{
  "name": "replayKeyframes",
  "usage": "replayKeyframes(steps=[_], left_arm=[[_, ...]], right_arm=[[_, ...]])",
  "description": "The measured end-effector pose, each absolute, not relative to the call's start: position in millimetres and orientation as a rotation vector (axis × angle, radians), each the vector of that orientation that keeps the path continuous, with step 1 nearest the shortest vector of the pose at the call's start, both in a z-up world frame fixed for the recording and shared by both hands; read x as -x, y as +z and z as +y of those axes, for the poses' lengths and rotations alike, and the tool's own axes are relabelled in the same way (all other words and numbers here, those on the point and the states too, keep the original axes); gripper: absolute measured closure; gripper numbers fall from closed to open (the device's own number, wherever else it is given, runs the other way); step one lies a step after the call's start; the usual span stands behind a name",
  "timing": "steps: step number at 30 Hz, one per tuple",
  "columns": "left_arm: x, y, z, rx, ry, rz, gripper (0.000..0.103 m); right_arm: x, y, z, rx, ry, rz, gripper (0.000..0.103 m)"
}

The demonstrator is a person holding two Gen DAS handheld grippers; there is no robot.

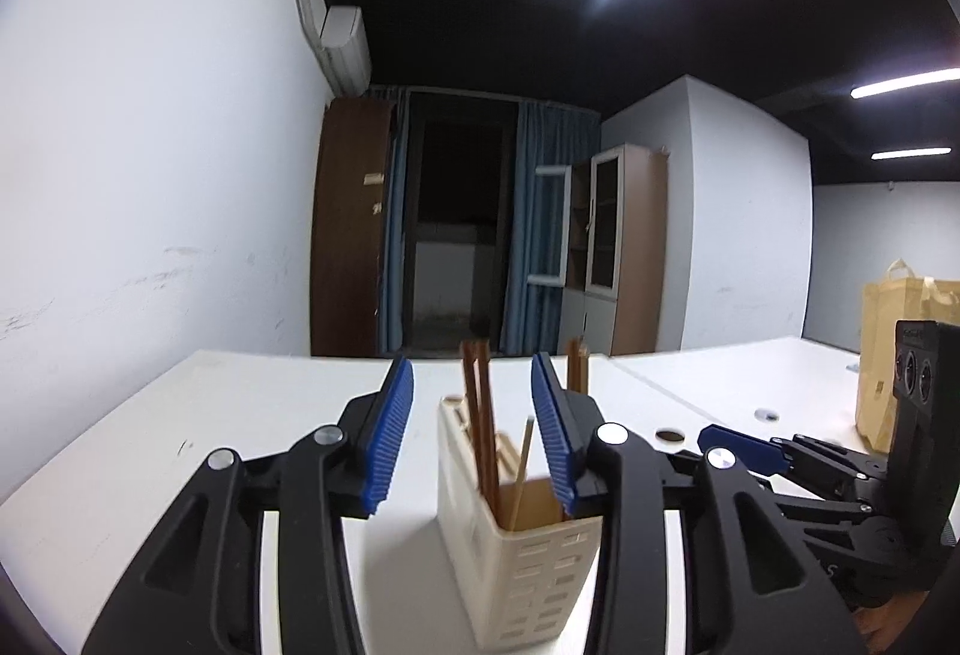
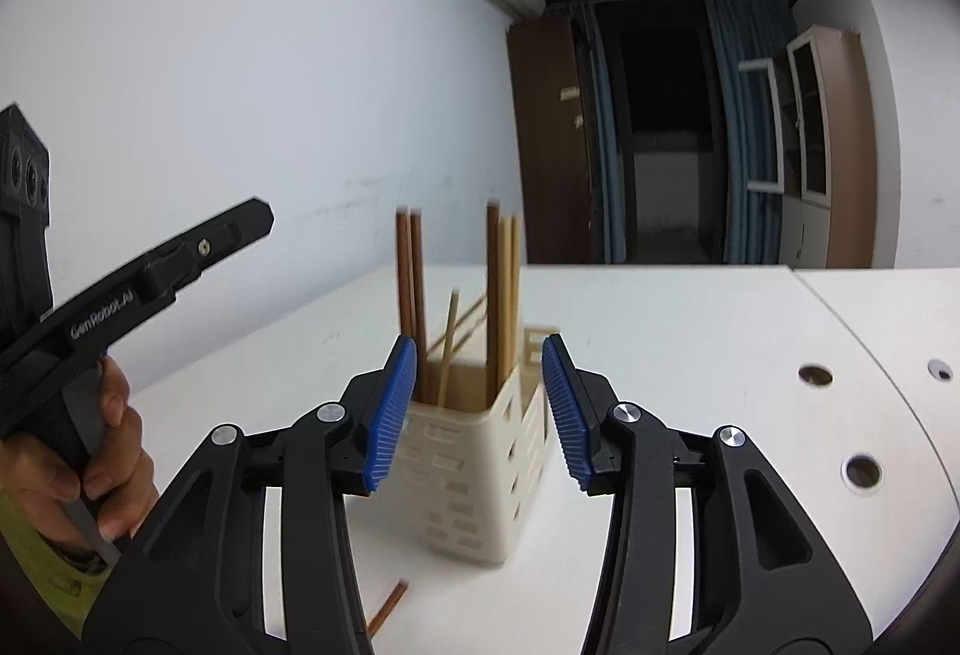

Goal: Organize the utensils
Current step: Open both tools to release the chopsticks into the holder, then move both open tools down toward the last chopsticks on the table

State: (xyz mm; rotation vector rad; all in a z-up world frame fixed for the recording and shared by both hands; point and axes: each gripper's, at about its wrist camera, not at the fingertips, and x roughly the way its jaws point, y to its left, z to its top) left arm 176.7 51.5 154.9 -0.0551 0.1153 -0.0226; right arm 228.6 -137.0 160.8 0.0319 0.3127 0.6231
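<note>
White table (image 1: pixel 240 415): broad flat top, made of at least two joined sections with a seam on the right; round cable holes (image 2: pixel 863 471) on the right-hand section. Bears every item below.

Left gripper (image 1: pixel 474 427): black frame, blue ribbed pads. Jaws stand apart with nothing clamped; the pads flank the upper part of the holder and the sticks without pressing on them. In the right wrist view its handle is gripped by a hand (image 2: pixel 90 463) at the left edge, a yellow-green sleeve below.

Right gripper (image 2: pixel 480 409): same build. Jaws parted, nothing gripped; the holder sits beyond and between the pads, clear of both.

Brown paper bag (image 1: pixel 900 349): upright at the far right of the table, well apart from the holder.

Utensil holder (image 2: pixel 480 463): cream plastic, rectangular, slotted walls, divided inside. Upright on the table, near the middle, just ahead of both grippers.

Chopsticks, dark brown (image 2: pixel 411 289): standing upright in the holder, on its left side in the right wrist view.

Chopsticks, pale bamboo (image 2: pixel 510 289): upright beside a further dark stick; thinner pale ones lean at a slant in the same holder.

Loose chopstick (image 2: pixel 389 607): brown, lying on the table close before the holder, partly hidden by the right gripper's frame.
</note>
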Motion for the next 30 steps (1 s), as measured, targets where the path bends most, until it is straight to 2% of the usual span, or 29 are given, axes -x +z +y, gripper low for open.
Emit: replayKeyframes(steps=[6,15,18,30], left_arm=[[-165.7,133.7,69.5,0.110,0.002,0.206,0.063],[-144.2,102.2,89.3,0.159,0.040,0.245,0.063],[-140.6,96.3,95.3,0.173,0.049,0.257,0.063],[-140.3,76.9,103.9,0.179,0.082,0.341,0.063]], right_arm=[[-213.6,132.4,-131.1,-0.013,0.631,0.413,0.056],[-212.8,94.4,-100.5,0.062,0.653,0.576,0.056],[-215.1,78.4,-89.4,0.085,0.645,0.641,0.052],[-238.4,20.5,-55.2,0.118,0.628,0.863,0.052]])
